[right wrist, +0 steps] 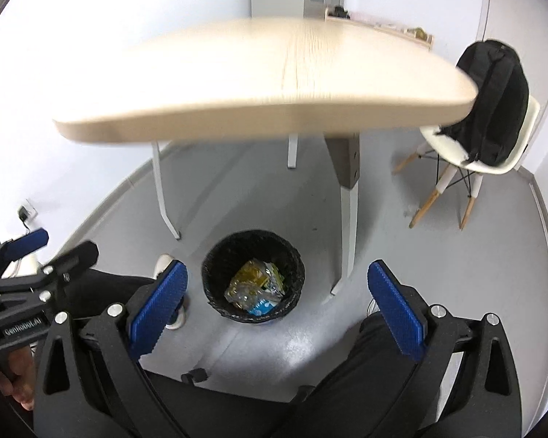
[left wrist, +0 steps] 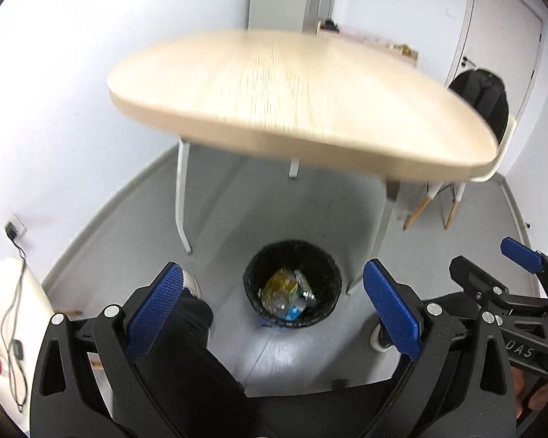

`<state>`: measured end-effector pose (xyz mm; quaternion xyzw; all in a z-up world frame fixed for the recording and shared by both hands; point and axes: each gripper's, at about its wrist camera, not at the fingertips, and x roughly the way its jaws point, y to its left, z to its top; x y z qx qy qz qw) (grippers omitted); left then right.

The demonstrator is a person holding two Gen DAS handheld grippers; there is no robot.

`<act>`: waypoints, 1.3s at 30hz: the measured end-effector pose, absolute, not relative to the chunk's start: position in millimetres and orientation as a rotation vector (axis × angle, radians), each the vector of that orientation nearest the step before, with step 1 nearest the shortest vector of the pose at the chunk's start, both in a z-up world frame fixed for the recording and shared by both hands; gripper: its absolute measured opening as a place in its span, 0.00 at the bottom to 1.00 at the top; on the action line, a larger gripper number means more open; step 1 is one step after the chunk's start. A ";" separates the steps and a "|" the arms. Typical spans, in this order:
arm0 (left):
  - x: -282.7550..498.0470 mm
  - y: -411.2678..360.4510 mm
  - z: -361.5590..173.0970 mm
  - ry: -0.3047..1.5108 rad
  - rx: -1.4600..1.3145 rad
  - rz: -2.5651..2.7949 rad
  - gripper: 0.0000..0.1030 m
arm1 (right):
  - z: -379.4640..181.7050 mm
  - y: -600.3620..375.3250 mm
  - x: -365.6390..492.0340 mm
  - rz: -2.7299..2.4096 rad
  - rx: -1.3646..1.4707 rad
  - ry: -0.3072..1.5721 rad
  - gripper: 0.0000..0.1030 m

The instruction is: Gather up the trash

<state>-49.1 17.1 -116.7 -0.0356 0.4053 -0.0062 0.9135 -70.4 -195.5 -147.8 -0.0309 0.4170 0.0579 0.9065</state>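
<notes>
A black mesh waste bin (left wrist: 292,284) stands on the grey floor under the near edge of a wooden table (left wrist: 292,87). It holds crumpled trash (left wrist: 286,294): yellow and clear wrappers and a blue-white packet. My left gripper (left wrist: 274,310) is open and empty, held above the bin. The bin (right wrist: 252,277) and its trash (right wrist: 255,288) also show in the right wrist view, between the fingers of my right gripper (right wrist: 277,308), which is open and empty. Each gripper shows at the edge of the other's view, the right one (left wrist: 522,266) and the left one (right wrist: 25,252).
The table (right wrist: 266,73) stands on white legs (left wrist: 182,197). A white chair (right wrist: 493,160) with a black backpack (right wrist: 493,102) is at the right. The person's legs and shoes (right wrist: 164,262) flank the bin. A wall socket with a cable (left wrist: 14,230) is at the left.
</notes>
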 end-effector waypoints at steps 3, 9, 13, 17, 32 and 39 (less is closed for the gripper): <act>-60.4 13.1 -92.4 0.796 -0.061 -0.008 0.94 | -120.1 -198.4 -80.9 0.127 -0.055 0.820 0.92; -75.0 10.2 -71.4 0.771 -0.056 0.004 0.94 | -82.1 -206.1 -93.3 0.132 -0.039 0.759 0.92; -75.7 9.3 -74.1 0.773 -0.047 -0.007 0.94 | -83.3 -204.6 -97.3 0.134 -0.039 0.774 0.92; -74.9 8.4 -77.1 0.787 -0.037 -0.010 0.94 | -88.2 -203.8 -99.2 0.123 -0.037 0.782 0.92; -78.1 1.6 -76.1 0.781 -0.012 -0.018 0.94 | -85.1 -205.6 -106.1 0.127 -0.027 0.772 0.92; -78.3 0.7 -76.1 0.783 -0.014 -0.021 0.94 | -84.1 -204.4 -107.2 0.127 -0.022 0.772 0.92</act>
